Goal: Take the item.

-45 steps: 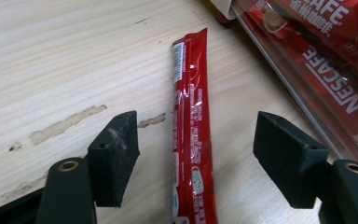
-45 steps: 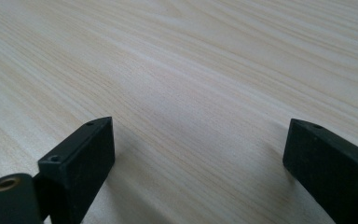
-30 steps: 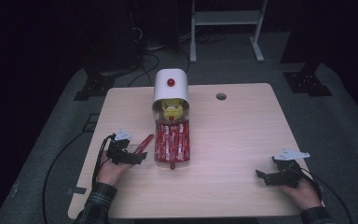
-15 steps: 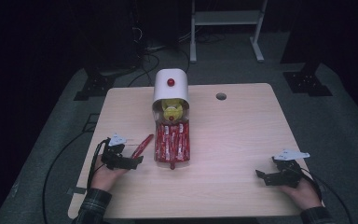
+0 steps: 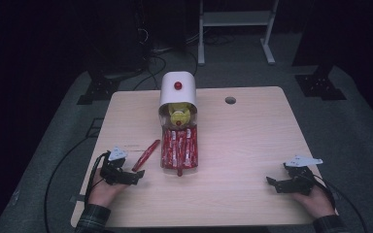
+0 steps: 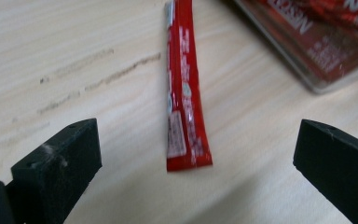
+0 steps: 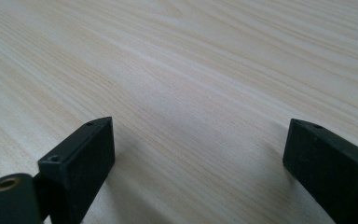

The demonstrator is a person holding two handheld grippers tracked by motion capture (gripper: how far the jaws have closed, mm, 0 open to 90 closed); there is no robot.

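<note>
A single red sachet (image 5: 146,155) (image 6: 183,88) lies flat on the wooden table (image 5: 252,141), just left of a clear tray (image 5: 179,149) (image 6: 307,42) packed with several red sachets. My left gripper (image 5: 137,174) (image 6: 196,168) rests on the table near the sachet's close end, open, jaws apart with the sachet's end lying between them and untouched. At the table's front right my right gripper (image 5: 272,183) (image 7: 196,163) sits open over bare wood, nothing between its jaws.
A white domed dispenser (image 5: 178,90) with a red knob stands behind the tray, with a yellow object (image 5: 178,115) at its mouth. A cable hole (image 5: 230,100) marks the far right of the tabletop. Dark floor, stands and cables surround the table.
My left gripper has drawn back toward the front edge, leaving the single red sachet lying on the table. The right gripper has stayed put.
</note>
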